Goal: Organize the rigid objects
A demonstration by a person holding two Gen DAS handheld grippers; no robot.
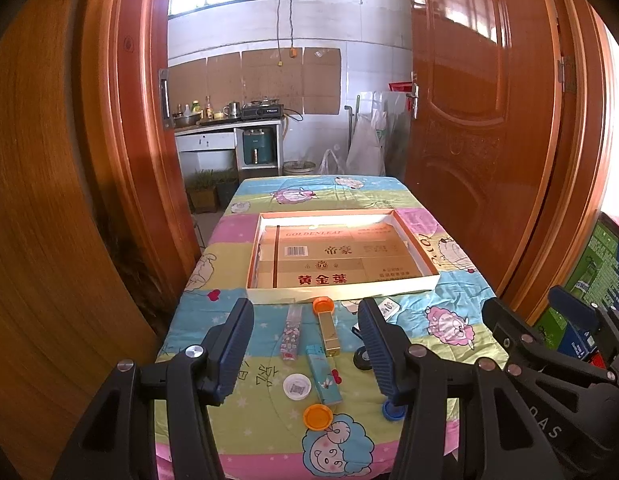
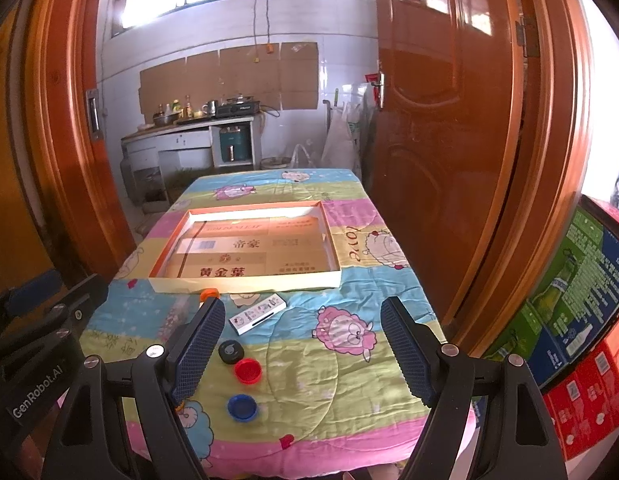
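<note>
Both sets of jaws apart, empty. Left gripper nearer the teal box, its long axis pointing toward the tray.

A wooden door is standing open at two o'clock — stacked cartons are sitting at four o'clock. A kitchen counter is showing at twelve o'clock, bottles crowding it.

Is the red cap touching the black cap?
Apart. The right wrist view shows a thin strip of cloth between the red cap and the black cap.
</note>
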